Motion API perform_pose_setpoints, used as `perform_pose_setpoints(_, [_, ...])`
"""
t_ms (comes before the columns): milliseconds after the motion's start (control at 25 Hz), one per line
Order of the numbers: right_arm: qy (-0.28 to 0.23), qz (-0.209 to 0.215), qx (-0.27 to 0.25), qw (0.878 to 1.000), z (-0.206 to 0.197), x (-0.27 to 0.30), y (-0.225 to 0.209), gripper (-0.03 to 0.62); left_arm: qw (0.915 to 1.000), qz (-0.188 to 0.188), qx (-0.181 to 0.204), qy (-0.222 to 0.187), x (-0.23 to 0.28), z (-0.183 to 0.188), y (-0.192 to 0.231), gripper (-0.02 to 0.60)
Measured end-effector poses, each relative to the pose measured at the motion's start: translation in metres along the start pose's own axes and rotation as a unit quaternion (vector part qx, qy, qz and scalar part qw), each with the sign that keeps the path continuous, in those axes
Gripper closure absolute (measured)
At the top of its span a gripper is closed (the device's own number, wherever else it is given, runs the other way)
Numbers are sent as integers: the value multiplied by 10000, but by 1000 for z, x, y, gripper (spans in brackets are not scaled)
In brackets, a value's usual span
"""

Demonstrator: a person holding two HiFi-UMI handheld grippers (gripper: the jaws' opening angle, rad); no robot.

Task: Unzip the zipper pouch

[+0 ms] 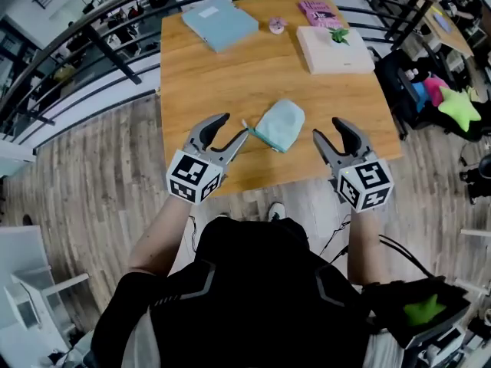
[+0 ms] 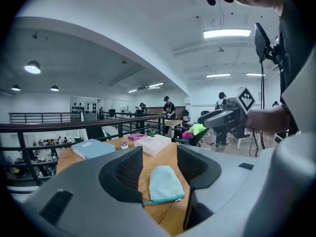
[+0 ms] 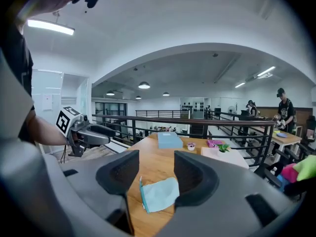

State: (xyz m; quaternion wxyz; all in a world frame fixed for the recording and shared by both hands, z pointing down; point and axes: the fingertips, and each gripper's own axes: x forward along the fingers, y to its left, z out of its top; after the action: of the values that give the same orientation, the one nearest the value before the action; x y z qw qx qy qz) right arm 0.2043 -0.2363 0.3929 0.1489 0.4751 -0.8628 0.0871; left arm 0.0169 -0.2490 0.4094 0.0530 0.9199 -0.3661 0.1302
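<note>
Left gripper [image 1: 235, 126] and right gripper [image 1: 327, 127], both open and empty, flank one zipper pouch [image 1: 281, 124]

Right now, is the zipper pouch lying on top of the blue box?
No, the zipper pouch lies on bare table, well apart from the blue box.

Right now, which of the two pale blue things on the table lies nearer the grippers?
The zipper pouch, soft and rounded, at the near edge between the left gripper and right gripper. The flat blue box lies at the far left corner.
</note>
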Motion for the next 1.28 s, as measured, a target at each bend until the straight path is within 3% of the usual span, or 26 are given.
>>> perform_pose_setpoints(400, [562,810,-104,9951,-57,63,-7,370,9937,684,-592,658,16,-76,11,345])
perform_pose_setpoints(680, [1187,1255,-224,9847,-129,99,2,385,9849,745,-1059,1152,26,-138,0,346])
perform_pose_setpoints(920, [1738,1615,-370,9707,-189,115,15,387,9776,742,-1223,1544,30,-183,-15,347])
perform_pose_setpoints(1280, [2353,1969,-770,9487,-254,135,32,410,9666,883,-1597,1800,28,-221,-28,351])
